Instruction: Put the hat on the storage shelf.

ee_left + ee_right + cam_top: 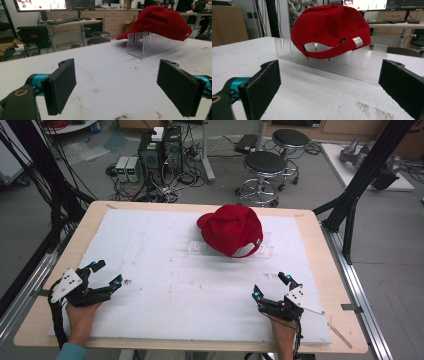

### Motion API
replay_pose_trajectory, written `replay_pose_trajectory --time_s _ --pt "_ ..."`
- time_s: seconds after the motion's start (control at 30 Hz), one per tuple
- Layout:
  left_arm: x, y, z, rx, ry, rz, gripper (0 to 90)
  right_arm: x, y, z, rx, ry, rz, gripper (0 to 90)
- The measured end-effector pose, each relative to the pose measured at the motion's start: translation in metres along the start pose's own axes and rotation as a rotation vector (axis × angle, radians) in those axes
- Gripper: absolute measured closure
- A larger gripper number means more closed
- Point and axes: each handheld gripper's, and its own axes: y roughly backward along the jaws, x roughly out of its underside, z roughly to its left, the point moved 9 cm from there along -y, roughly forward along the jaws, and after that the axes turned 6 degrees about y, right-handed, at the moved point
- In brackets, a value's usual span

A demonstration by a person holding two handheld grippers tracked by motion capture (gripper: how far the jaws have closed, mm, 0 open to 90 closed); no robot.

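A red cap (231, 228) rests on a clear slotted acrylic rack (200, 248) at the back middle of the white board. Its back strap with a metal buckle (357, 41) faces my right gripper. My left gripper (106, 274) lies at the front left of the board, jaws wide apart and empty. At the front right, my right gripper (272, 286) is open too, nothing between its pads (263, 86). From the left gripper view the red cap (160, 21) and the rack (150, 43) stand far ahead, to the right. Both grippers are well short of the cap.
The white foam board (165, 285) covers a wooden table (320, 250). Dirt specks mark the foam near the left gripper. Beyond the table stand two black stools (265, 165), computer boxes with cables (160, 150), and black frame posts (360, 180) at the right.
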Motion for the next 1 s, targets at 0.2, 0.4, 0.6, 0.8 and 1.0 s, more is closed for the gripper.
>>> replay_pose_trajectory --time_s 0.2,0.4,0.6,0.8,1.0 --pt "-0.0002 0.0 0.0021 -0.005 0.017 0.0 16.0 0.0004 0.0 0.0004 -0.005 -0.003 0.007 3.0" --pt "-0.0004 0.0005 0.0022 -0.007 0.018 -0.004 16.6 -0.0001 0.0008 0.0001 -0.006 -0.006 -0.003 3.0" --pt "-0.0004 0.0008 0.0028 -0.008 0.021 -0.003 16.7 -0.0008 0.0013 0.0001 -0.003 0.006 -0.013 3.0" --pt "-0.0006 0.0007 0.0028 -0.008 0.024 -0.007 16.6 -0.0009 0.001 -0.0006 -0.003 -0.005 -0.011 3.0" --pt "-0.0008 0.0007 0.003 -0.008 0.028 -0.008 16.6 0.0006 -0.0048 -0.0036 -0.018 -0.038 0.051 3.0"
